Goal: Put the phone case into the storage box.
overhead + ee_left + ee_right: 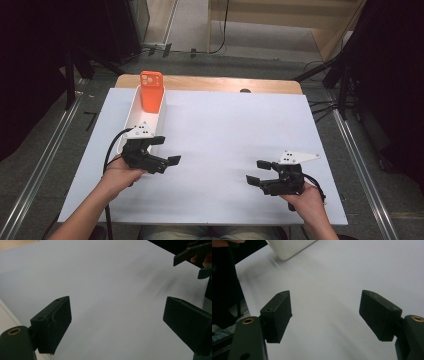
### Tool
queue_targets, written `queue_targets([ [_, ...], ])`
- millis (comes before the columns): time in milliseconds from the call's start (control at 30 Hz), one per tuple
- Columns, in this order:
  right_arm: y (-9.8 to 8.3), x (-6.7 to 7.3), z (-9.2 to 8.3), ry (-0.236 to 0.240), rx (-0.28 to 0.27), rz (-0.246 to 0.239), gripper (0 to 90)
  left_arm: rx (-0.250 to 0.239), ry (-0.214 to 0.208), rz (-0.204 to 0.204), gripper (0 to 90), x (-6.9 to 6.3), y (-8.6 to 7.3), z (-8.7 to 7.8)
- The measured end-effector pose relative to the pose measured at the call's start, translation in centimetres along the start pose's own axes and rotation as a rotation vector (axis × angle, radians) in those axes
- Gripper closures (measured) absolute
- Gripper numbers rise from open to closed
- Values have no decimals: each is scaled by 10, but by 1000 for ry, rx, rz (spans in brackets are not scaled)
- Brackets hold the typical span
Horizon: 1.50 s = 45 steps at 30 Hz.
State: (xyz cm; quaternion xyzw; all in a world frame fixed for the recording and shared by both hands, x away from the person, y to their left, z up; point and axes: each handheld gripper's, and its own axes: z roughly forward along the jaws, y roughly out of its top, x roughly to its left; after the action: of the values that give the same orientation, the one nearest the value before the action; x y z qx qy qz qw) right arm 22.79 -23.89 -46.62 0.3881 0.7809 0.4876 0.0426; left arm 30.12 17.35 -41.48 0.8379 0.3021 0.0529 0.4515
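Left gripper [170,150] jaws spread, nothing between, just bare white table [225,135] under them. Right gripper [259,171] same deal, gaping, nothing held, low over table near front edge. Orange phone case [151,91] standing upright in far end of white tray [131,120], just beyond left gripper, well apart from right one.

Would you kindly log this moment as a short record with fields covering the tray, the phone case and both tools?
surface: white table
tray: long white tray at the table's far left, running front to back
phone case: orange phone case standing upright at the tray's far end
left tool: left tool beside the tray's near end, jaws apart, nothing between them
right tool: right tool over bare table at the near right, jaws apart, nothing held
contact: neither tool touches the tray or case
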Motion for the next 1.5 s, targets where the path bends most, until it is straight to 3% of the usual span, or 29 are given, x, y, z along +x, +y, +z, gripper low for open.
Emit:
queue_targets([
  [433,0,0,0,-4,0,11,250,22,-10,19,79,-9,-18,0],
  [700,0,0,0,-4,1,6,250,13,9,53,79,-17,-24,-3],
  [1300,1,1,1,0,5,9,250,42,-28,21,79,-23,-48,-9],
  [1500,0,0,1,-1,5,9,250,68,-19,27,79,-21,-54,-10],
])
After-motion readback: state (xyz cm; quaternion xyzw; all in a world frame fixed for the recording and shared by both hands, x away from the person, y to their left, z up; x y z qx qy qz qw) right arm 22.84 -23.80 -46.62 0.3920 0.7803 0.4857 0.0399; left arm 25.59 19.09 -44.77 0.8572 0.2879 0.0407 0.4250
